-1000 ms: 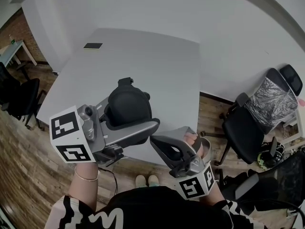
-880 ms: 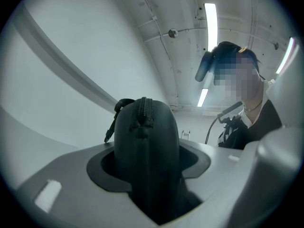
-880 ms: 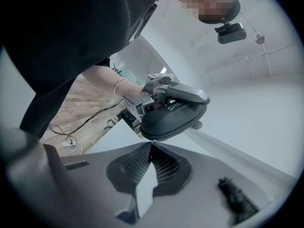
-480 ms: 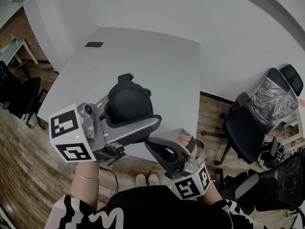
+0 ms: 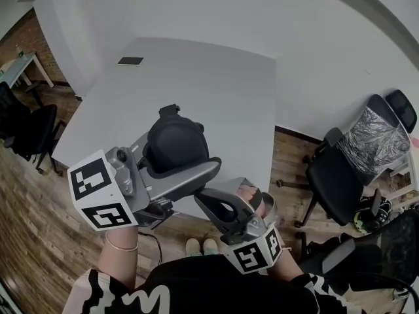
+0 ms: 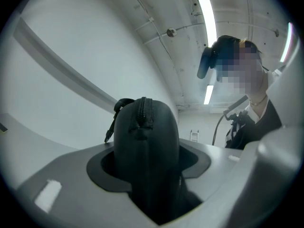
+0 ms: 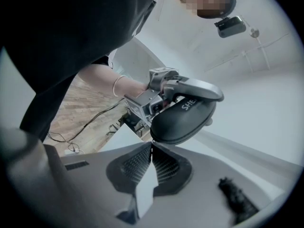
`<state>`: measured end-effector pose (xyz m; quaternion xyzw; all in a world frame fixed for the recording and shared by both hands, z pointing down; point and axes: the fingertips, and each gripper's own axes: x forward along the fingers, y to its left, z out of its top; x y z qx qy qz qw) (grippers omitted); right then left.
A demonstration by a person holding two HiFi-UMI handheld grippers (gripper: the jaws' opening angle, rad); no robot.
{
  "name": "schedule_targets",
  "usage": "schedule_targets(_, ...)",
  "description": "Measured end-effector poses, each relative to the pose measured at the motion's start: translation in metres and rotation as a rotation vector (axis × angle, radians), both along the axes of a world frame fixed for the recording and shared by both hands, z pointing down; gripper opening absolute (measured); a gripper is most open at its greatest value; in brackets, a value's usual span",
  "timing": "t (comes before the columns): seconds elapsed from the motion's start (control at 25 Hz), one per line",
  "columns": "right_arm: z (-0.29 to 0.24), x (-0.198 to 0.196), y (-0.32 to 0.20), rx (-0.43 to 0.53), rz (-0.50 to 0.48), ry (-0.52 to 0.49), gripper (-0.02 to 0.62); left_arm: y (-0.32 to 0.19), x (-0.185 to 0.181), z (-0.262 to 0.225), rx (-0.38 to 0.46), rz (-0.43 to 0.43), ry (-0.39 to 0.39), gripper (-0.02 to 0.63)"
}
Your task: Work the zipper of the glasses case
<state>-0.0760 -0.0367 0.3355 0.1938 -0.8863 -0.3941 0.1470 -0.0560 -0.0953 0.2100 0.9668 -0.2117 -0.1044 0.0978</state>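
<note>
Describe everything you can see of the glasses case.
The glasses case is black, rounded and stiff-looking, with a fabric-like skin. A zipper runs along its edge, closed where it shows. A short strap hangs at one end, and white lettering marks one side. The left gripper clamps it across the middle, in the air over the grey table. The right gripper has its closed tips at the case's edge; whether they pinch anything is unclear.

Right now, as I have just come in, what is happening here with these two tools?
A person holds a two-jaw gripper in each hand above a grey table. The left gripper is clamped on a black oval zippered glasses case; its zipper looks closed where it shows. The right gripper has its jaws together, tips at the case's edge; whether they pinch anything is unclear.
</note>
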Motion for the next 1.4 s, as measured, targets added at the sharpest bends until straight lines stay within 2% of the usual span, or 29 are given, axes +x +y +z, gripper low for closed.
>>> schedule_targets(0.16, 0.002, 0.012, -0.006, -0.036, 0.050, -0.043, 0.006, -0.006, -0.014, 0.006, -0.039, -0.077, 0.049, 0.275)
schedule_targets(0.28, 0.004, 0.016, -0.007, -0.033, 0.058, -0.030, 0.006, -0.009, -0.021, 0.008, -0.043, -0.131, 0.101, 0.275)
schedule_targets(0.44, 0.010, 0.022, -0.003, -0.048, 0.031, -0.013, 0.006, -0.017, -0.045, 0.001, -0.034, -0.255, 0.189, 0.275)
schedule_targets(0.56, 0.005, 0.034, -0.014, -0.073, 0.078, -0.043, 0.006, -0.021, -0.064, -0.003, 0.005, -0.360, 0.187, 0.275)
schedule_targets(0.64, -0.010, 0.041, -0.027, -0.082, 0.137, -0.111, 0.006, -0.021, -0.070, 0.000, 0.039, -0.449, 0.161, 0.275)
schedule_targets(0.8, -0.057, 0.051, -0.057, -0.144, 0.262, -0.352, 0.006, -0.021, -0.073, 0.019, 0.101, -0.663, 0.062, 0.275)
schedule_targets(0.92, -0.076, 0.054, -0.073, -0.188, 0.314, -0.460, 0.006, -0.023, -0.063, 0.042, 0.117, -0.749, -0.032, 0.276)
schedule_targets(1.0, -0.079, 0.052, -0.077, -0.193, 0.326, -0.483, 0.006, -0.024, -0.054, 0.058, 0.114, -0.778, -0.083, 0.276)
schedule_targets(1.16, -0.070, 0.046, -0.078, -0.200, 0.335, -0.468, 0.006, -0.028, -0.053, 0.083, 0.076, -0.822, -0.120, 0.276)
schedule_targets(1.28, -0.060, 0.047, -0.081, -0.260, 0.349, -0.490, 0.006, -0.030, -0.058, 0.096, 0.089, -0.875, -0.174, 0.276)
schedule_targets(1.4, -0.050, 0.047, -0.082, -0.317, 0.361, -0.522, 0.006, -0.029, -0.054, 0.105, 0.114, -0.893, -0.231, 0.276)
